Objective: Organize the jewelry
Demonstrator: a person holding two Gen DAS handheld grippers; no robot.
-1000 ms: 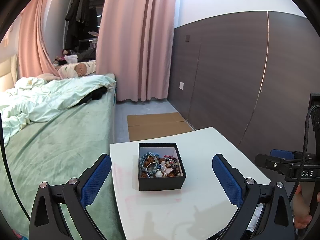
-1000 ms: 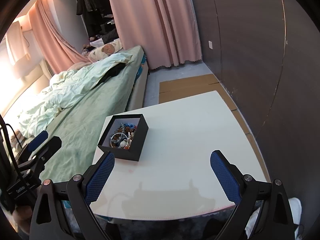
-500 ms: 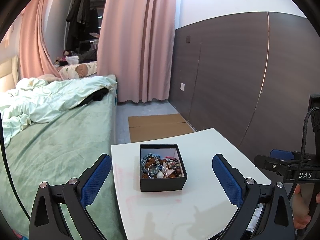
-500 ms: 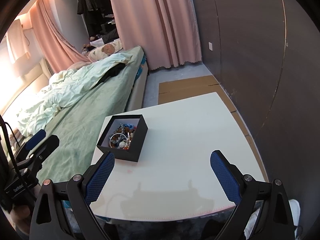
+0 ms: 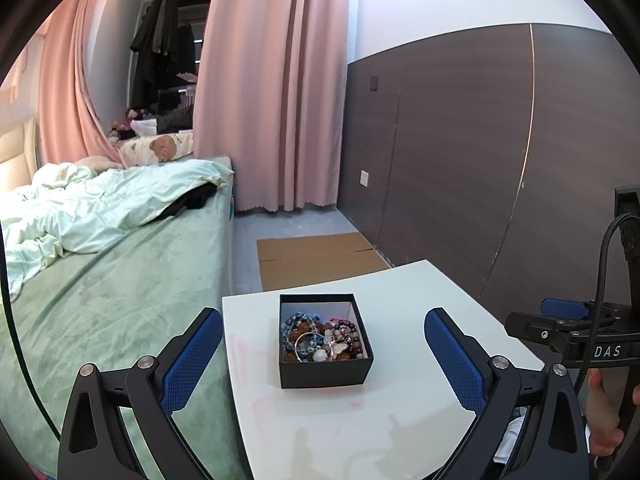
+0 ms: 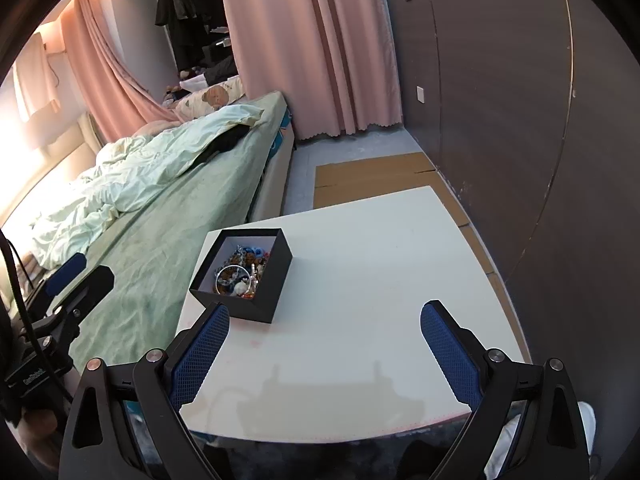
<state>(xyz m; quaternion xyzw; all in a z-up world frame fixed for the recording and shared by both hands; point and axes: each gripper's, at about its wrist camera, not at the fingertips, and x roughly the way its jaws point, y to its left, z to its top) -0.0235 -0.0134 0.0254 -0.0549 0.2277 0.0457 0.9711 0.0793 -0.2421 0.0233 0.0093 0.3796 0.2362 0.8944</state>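
Sitting near the left edge of the white table [image 5: 400, 420]: an open black box [image 5: 325, 374] heaped with beaded jewelry [image 5: 322, 340]. Hovering short of it, empty, jaws spread wide: left gripper [image 5: 323, 356]. Hanging likewise over bare tabletop, jaws wide: right gripper [image 6: 325, 350].

The left gripper [image 5: 323, 350] has black angular arms with blue cross-hatched pads [image 5: 192, 360] on its fingers and silver round screws [image 5: 146, 361] at the joints; the right gripper [image 6: 325, 350] is built alike, black with blue textured pads [image 6: 450, 354] and silver screws [image 6: 493, 355]; in the left view, at three o'clock, a black braided cable [image 5: 600, 280] loops over a black body lettered "DAS" [image 5: 607, 351] in white.
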